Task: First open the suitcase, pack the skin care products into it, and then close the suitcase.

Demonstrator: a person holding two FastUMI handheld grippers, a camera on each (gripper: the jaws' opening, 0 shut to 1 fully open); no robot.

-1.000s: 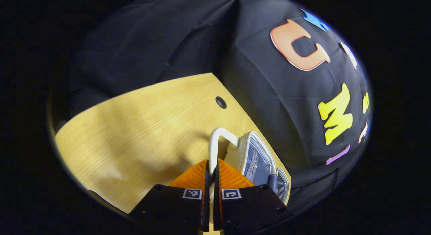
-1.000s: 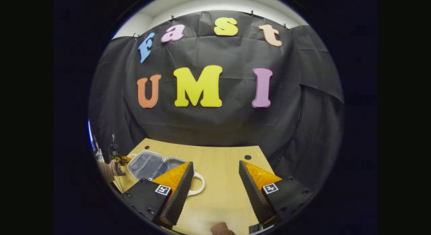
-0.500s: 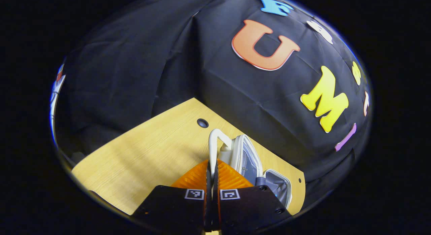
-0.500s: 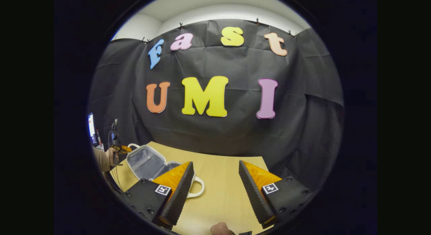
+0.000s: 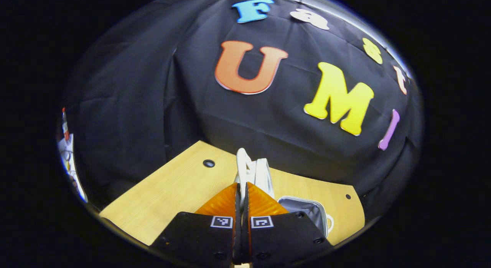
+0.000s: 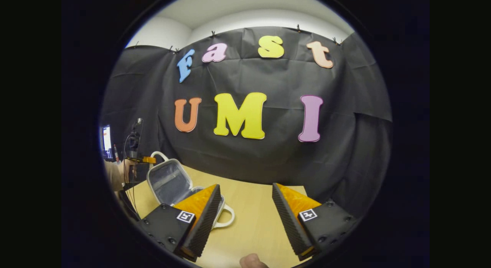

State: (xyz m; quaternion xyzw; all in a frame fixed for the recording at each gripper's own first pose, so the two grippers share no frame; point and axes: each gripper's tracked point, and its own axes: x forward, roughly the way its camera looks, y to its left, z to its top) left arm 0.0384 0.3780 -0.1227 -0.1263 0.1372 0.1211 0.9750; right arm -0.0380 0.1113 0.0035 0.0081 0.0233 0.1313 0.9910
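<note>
White suitcase handle (image 5: 242, 169) is pinched in the left gripper (image 5: 241, 195); right gripper (image 6: 245, 206) gapes wide, empty.

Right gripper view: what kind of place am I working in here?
Most likely a recording booth rather than a home: black cloth hangs clipped as the back wall, a bare wooden table holds just the open suitcase, and a lit screen with cabling stands off to the left edge.
</note>
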